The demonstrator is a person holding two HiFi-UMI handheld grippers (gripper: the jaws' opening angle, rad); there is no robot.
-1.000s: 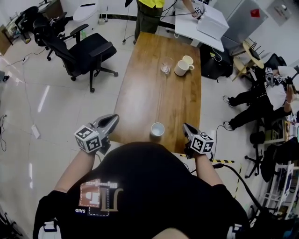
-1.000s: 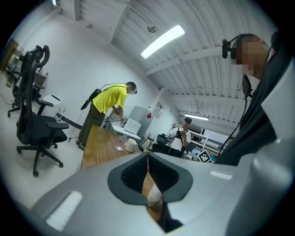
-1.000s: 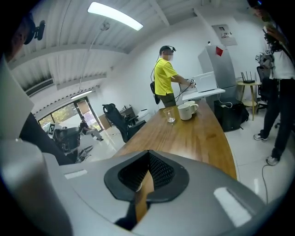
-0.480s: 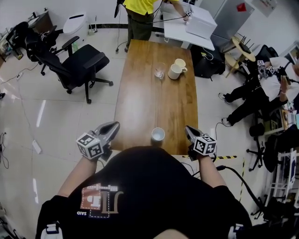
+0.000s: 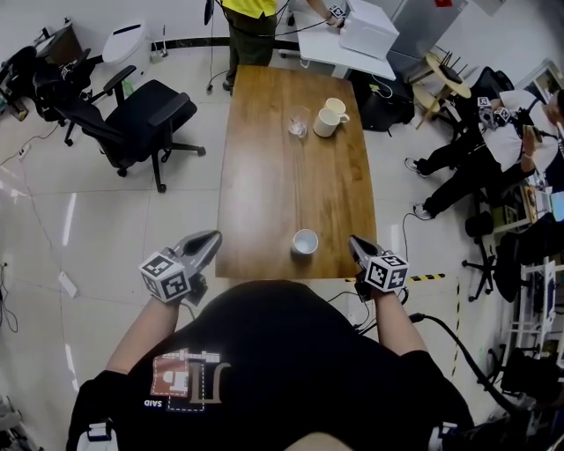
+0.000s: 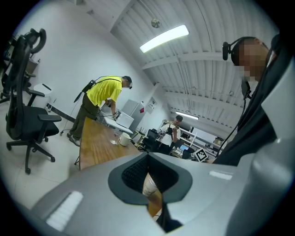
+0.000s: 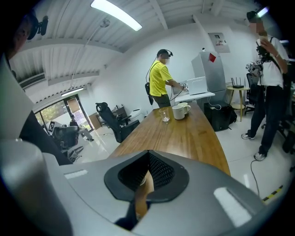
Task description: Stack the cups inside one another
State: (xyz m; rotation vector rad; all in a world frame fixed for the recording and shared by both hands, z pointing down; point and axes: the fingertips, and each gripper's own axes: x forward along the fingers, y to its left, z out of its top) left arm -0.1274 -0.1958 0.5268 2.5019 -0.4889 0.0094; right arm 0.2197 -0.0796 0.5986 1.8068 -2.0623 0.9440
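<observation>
A white paper cup (image 5: 305,241) stands upright near the front edge of the long wooden table (image 5: 264,176). At the far end stand a clear glass cup (image 5: 299,122) and, beside it, a white mug (image 5: 329,119). My left gripper (image 5: 207,242) hangs off the table's front left corner, shut and empty. My right gripper (image 5: 355,242) is at the front right corner, to the right of the paper cup, also shut and empty. In the left gripper view the shut gripper (image 6: 147,156) points along the table, and the paper cup (image 6: 150,186) shows through the jaw hollow. The right gripper (image 7: 148,152) looks up the table toward the glass cup (image 7: 164,114) and mug (image 7: 179,111).
A black office chair (image 5: 145,110) stands left of the table. A person in a yellow shirt (image 5: 247,13) works at a white desk (image 5: 361,40) beyond the far end. People sit at the right (image 5: 485,150). Yellow-black tape (image 5: 425,278) marks the floor by the front right corner.
The head view has shifted, so the table sits slightly higher and more central. Both grippers have moved a little near the front corners. The cups stand where they were; both jaws stay shut.
</observation>
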